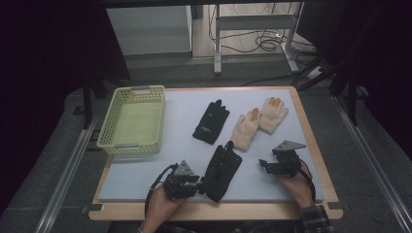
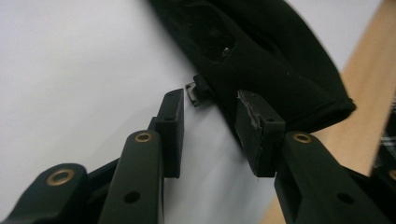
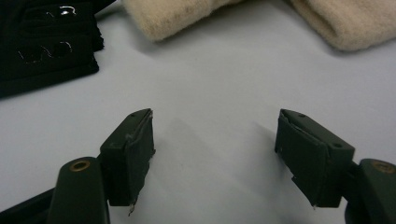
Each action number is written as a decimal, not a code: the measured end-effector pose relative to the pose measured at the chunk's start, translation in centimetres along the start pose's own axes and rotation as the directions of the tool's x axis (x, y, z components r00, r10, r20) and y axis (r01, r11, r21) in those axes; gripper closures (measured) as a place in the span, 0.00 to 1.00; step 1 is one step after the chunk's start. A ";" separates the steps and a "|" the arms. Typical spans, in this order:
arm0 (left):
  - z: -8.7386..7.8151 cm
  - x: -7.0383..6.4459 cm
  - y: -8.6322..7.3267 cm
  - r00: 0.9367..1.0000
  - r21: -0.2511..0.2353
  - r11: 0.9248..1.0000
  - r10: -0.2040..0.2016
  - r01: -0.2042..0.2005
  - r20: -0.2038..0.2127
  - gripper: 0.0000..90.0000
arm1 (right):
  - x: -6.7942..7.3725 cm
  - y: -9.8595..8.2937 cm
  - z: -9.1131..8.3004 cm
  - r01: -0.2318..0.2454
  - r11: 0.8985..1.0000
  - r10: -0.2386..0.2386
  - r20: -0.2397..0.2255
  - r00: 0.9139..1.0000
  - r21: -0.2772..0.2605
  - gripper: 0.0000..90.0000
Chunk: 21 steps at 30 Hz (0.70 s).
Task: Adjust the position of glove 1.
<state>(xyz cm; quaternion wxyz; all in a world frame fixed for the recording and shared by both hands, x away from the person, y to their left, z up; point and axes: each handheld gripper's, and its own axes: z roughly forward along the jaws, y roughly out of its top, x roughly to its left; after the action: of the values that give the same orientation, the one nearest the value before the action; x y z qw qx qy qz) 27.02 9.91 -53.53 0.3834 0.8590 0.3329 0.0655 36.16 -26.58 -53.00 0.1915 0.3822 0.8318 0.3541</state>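
Note:
A black glove lies on the grey mat near the front, fingers pointing away. My left gripper is at its cuff, open. In the left gripper view the jaws straddle the glove's edge, the right jaw over the fabric and a small tab between the tips. My right gripper hovers open over bare mat to the right of that glove. Its own view shows the wide-spread jaws holding nothing. A second black glove and two beige gloves lie farther back.
A pale green mesh basket stands at the back left of the mat. The table's wooden front edge runs just behind the black glove's cuff. Beige cuffs and black fabric lie ahead of the right gripper.

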 end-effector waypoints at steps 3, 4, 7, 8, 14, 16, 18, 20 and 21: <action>0.6 -0.5 0.6 1.000 -0.003 1.000 0.011 -0.011 0.021 0.69 | 0.0 0.0 0.0 0.000 1.000 0.000 0.000 1.000 0.000 0.31; 0.7 -0.6 0.7 1.000 -0.006 1.000 0.015 -0.015 0.022 0.69 | 0.0 0.0 0.0 0.000 1.000 0.000 0.000 1.000 0.000 0.31; 0.2 -0.1 0.8 1.000 0.004 1.000 0.021 -0.021 0.015 0.67 | 0.0 0.0 0.0 0.000 1.000 0.000 0.000 1.000 0.000 0.31; -0.1 0.2 0.7 1.000 -0.001 1.000 0.009 -0.009 0.006 0.67 | 0.0 0.0 0.0 0.000 1.000 0.000 0.000 1.000 0.000 0.31; -1.8 2.8 -0.7 0.994 -0.015 1.000 -0.028 0.026 -0.110 0.58 | 0.0 0.0 0.0 0.003 1.000 -0.003 0.001 1.000 -0.001 0.32; -2.3 4.0 -1.4 0.985 -0.031 0.998 -0.057 0.053 -0.161 0.50 | 0.0 0.0 -0.1 0.003 1.000 -0.003 -0.001 1.000 -0.008 0.37; -2.7 5.2 -2.0 0.974 -0.065 0.994 -0.102 0.091 -0.200 0.40 | 0.1 0.0 -0.2 -0.007 1.000 0.007 -0.002 1.000 -0.011 0.45; -3.0 6.0 -2.5 0.965 -0.086 0.991 -0.124 0.107 -0.232 0.31 | 0.2 0.3 -0.3 -0.009 1.000 0.009 -0.014 1.000 -0.020 0.56; -3.1 6.5 -2.9 0.958 -0.088 0.990 -0.132 0.113 -0.256 0.29 | 0.3 0.5 -0.3 -0.010 1.000 0.010 -0.020 1.000 -0.025 0.62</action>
<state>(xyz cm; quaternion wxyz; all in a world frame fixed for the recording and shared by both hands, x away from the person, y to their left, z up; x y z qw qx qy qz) 29.38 17.21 -54.35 0.3705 0.8062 0.4302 0.1663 36.02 -26.29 -52.44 0.1861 0.3805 0.8272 0.3692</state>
